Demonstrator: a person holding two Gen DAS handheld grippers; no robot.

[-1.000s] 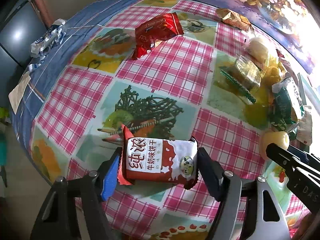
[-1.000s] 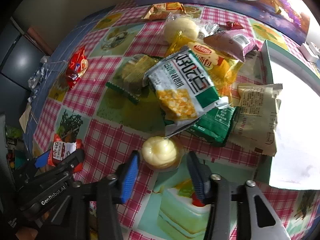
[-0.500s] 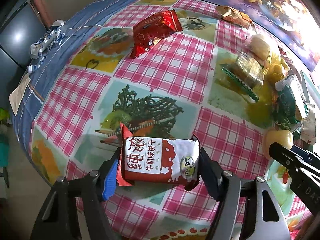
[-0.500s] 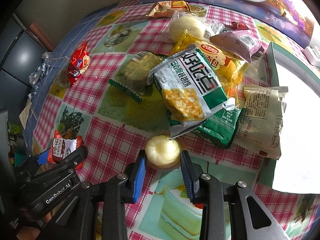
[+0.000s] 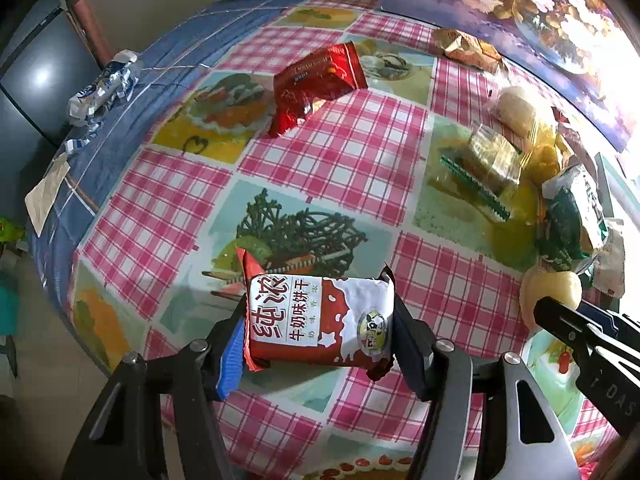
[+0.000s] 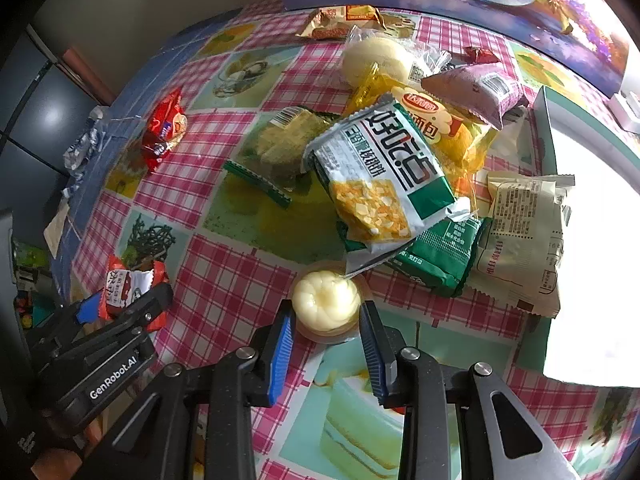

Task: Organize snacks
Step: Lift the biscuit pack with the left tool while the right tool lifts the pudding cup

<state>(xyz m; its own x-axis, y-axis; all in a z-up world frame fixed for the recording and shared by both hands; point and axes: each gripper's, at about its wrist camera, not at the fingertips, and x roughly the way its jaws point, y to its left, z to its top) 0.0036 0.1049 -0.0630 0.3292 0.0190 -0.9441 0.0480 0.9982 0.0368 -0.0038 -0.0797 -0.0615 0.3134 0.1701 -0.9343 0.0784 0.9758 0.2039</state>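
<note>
You had the left gripper [image 5: 318,338] closing onto the milk biscuit packet [image 5: 320,320] near the table's edge and the right gripper [image 6: 326,330] clamping the pudding cup [image 6: 325,302]; lifting both straight up suited.

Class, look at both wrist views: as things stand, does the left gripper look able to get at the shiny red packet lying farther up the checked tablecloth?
Probably not yet. The left gripper has been closing and is now shut on the red-and-white biscuit packet, so its jaws are full. The cloth between it and the shiny red packet lies bare.
</note>
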